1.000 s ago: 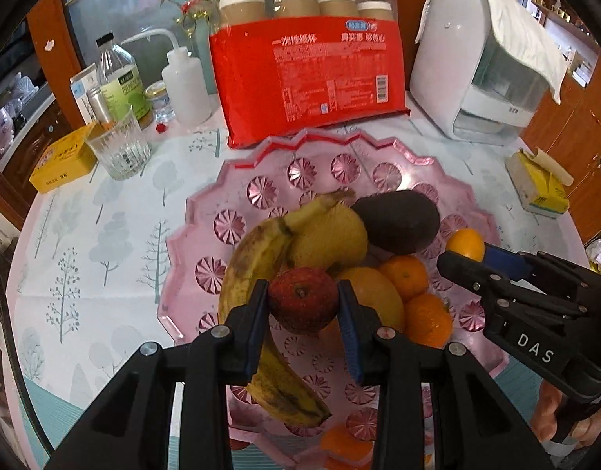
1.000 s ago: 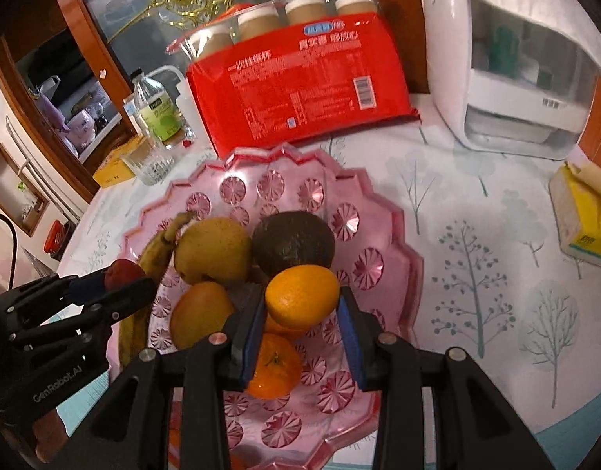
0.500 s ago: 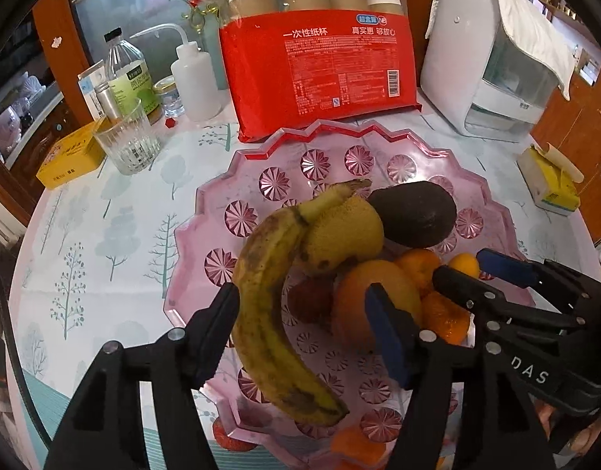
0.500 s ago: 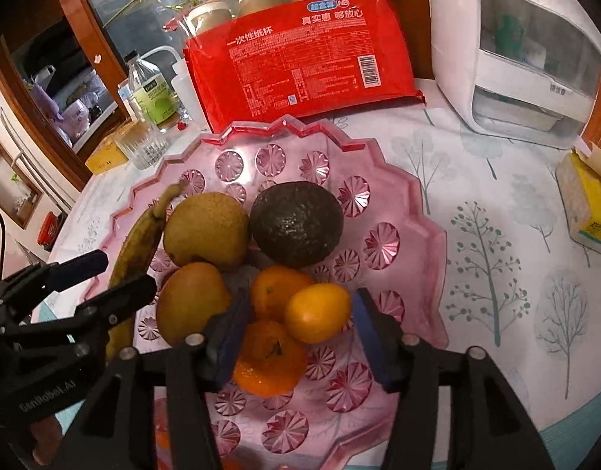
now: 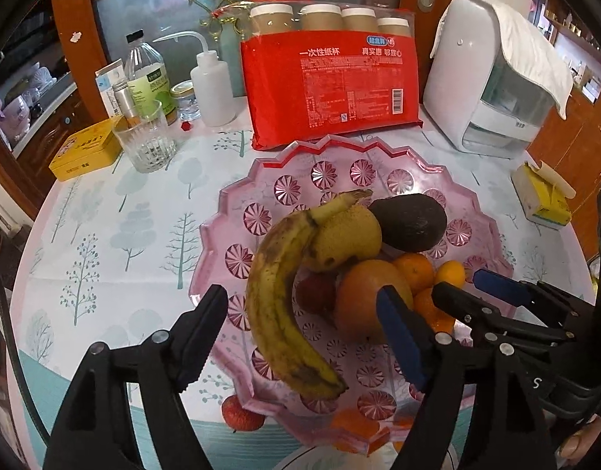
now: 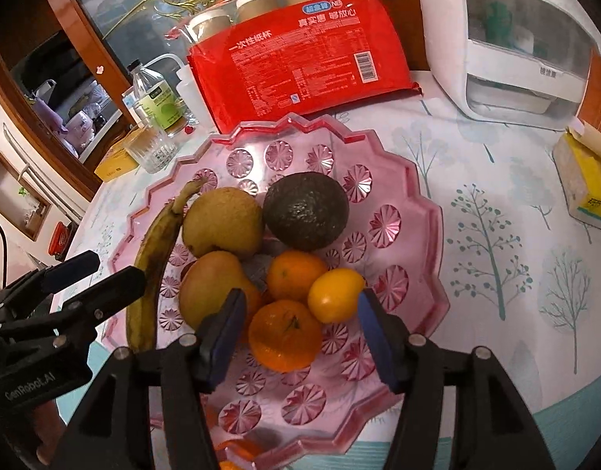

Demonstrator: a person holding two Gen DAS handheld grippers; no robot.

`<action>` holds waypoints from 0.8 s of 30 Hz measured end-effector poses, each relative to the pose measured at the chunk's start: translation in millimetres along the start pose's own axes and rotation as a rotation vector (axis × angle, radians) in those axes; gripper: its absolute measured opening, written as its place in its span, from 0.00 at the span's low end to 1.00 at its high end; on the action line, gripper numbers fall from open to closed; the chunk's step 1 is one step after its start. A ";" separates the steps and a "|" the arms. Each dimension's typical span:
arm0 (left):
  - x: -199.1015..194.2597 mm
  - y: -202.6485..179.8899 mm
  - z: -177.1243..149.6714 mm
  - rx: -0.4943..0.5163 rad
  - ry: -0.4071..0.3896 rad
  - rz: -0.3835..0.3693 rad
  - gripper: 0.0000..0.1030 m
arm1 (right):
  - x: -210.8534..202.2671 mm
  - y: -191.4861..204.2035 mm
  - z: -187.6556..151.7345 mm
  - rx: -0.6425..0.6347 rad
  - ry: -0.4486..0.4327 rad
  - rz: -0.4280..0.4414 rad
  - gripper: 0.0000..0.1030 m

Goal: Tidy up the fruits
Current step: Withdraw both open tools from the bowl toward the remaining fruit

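Risk: the small yellow-orange citrus [image 6: 335, 295] sits loose atop the heaped fruit in the pink cut-glass scalloped tray [image 6: 418, 211] on the bench, just ahead of the right gripper [image 6: 300, 337]; a nudge could roll it off. The long spotted yellow banana [image 5: 277, 305] overhangs the near rim between the left gripper [image 5: 300, 333] jaws. Both sets of jaws have just been opening; they stand apart, gripping nothing.

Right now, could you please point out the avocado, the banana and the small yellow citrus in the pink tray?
avocado [image 6: 305, 211]: right wrist view, middle of its dark skin.
banana [image 5: 277, 313]: left wrist view, middle of its curved body.
small yellow citrus [image 6: 335, 294]: right wrist view, centre of its rind.
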State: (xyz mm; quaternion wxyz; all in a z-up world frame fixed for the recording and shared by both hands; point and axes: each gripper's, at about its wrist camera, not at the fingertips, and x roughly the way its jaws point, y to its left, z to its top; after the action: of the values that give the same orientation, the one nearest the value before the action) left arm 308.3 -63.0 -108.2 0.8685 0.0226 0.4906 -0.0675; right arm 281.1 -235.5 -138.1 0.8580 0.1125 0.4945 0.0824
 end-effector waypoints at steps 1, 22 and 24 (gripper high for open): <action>-1.9 0.6 -0.7 -0.002 0.000 0.001 0.79 | -3.1 1.1 -0.5 0.000 -0.005 0.002 0.58; -91.6 11.8 -23.6 -0.012 -0.050 -0.007 0.85 | -77.6 30.5 -20.2 -0.001 -0.085 0.029 0.58; -103.8 13.1 -24.5 -0.009 -0.064 -0.009 0.85 | -87.5 34.6 -21.2 -0.003 -0.098 0.034 0.58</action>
State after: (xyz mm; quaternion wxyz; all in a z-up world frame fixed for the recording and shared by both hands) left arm 236.4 -37.6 -32.4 0.8834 0.0145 0.4632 -0.0700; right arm 218.1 -222.0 -66.3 0.8797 0.1233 0.4499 0.0919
